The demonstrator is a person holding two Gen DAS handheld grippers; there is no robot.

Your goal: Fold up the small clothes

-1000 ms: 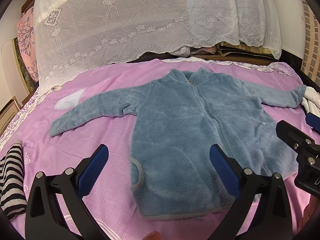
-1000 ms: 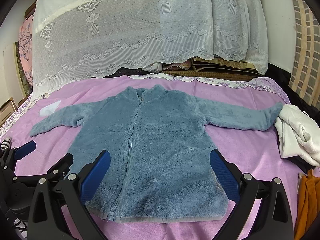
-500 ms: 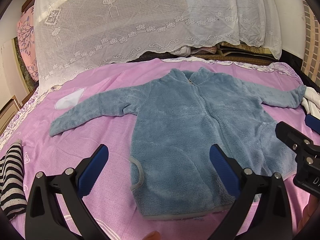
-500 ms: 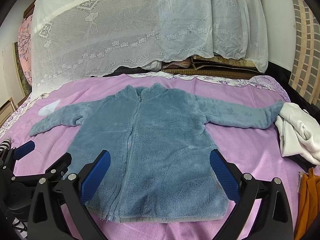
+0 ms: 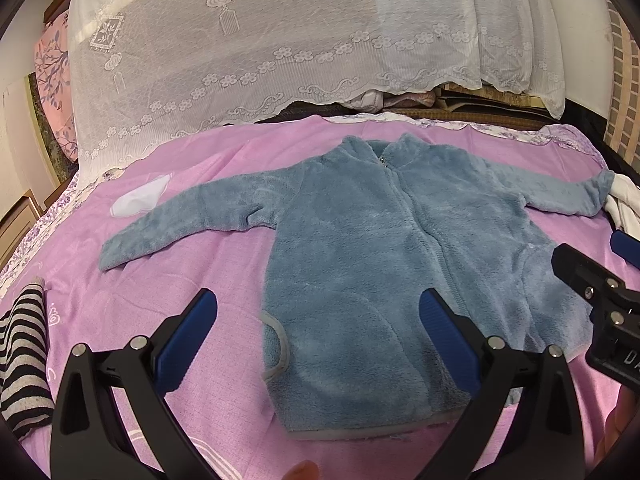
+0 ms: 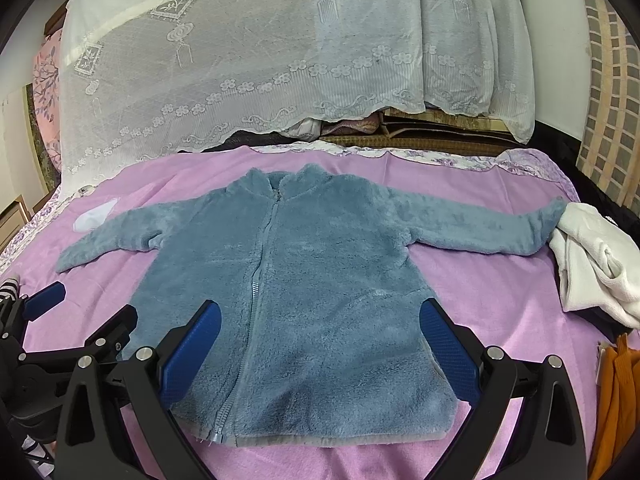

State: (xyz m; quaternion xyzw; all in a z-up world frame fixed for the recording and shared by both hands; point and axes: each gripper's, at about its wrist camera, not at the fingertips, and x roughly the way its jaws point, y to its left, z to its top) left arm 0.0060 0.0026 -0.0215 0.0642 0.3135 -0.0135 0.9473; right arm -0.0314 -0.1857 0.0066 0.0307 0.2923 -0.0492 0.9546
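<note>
A small blue fleece zip jacket [image 5: 372,264] lies flat and face up on the pink bedsheet [image 5: 168,280], both sleeves spread out to the sides. It also shows in the right wrist view [image 6: 304,280]. My left gripper [image 5: 318,320] is open and empty, held above the jacket's lower left hem. My right gripper [image 6: 320,328] is open and empty, held above the jacket's lower middle. The right gripper also shows at the right edge of the left wrist view [image 5: 600,280]. The left gripper shows at the lower left of the right wrist view [image 6: 64,332].
A striped black-and-white garment [image 5: 24,364] lies at the left. A small white cloth [image 5: 138,200] lies by the left sleeve. A white garment [image 6: 596,260] and an orange one [image 6: 616,408] lie at the right. A lace-covered pile [image 5: 280,40] stands behind.
</note>
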